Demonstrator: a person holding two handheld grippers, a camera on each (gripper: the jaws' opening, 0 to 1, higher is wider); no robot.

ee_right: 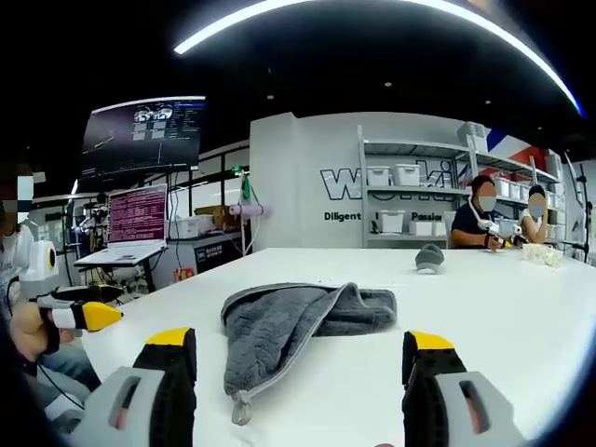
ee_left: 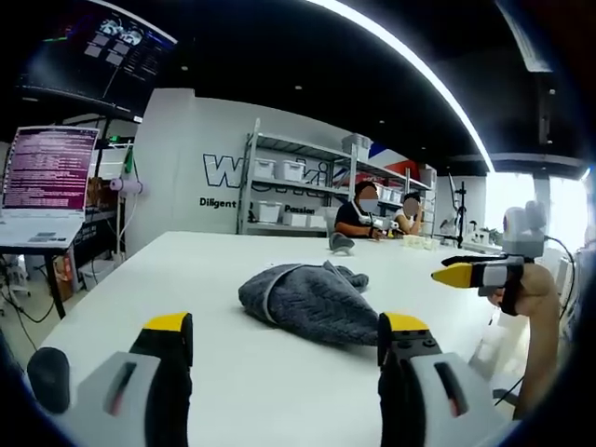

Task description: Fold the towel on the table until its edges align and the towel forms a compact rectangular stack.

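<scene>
A grey towel (ee_left: 312, 298) lies crumpled in a loose heap on the white table (ee_left: 186, 270). In the right gripper view the towel (ee_right: 289, 331) trails toward me, ending in a small hanging loop. My left gripper (ee_left: 287, 340) is open, its yellow-tipped jaws set wide just short of the towel with nothing between them. My right gripper (ee_right: 300, 358) is open too, its jaws either side of the towel's near end and not touching it. The right gripper (ee_left: 470, 275) enters the left gripper view at the right, held by a hand. The left gripper (ee_right: 88, 317) enters the right gripper view at the left.
A small grey object (ee_right: 429, 257) sits on the far part of the table. Two people (ee_left: 382, 216) sit at the far end with small items before them. A laptop (ee_left: 47, 182) stands on a side desk at the left. Shelves with white bins (ee_left: 289, 186) line the back wall.
</scene>
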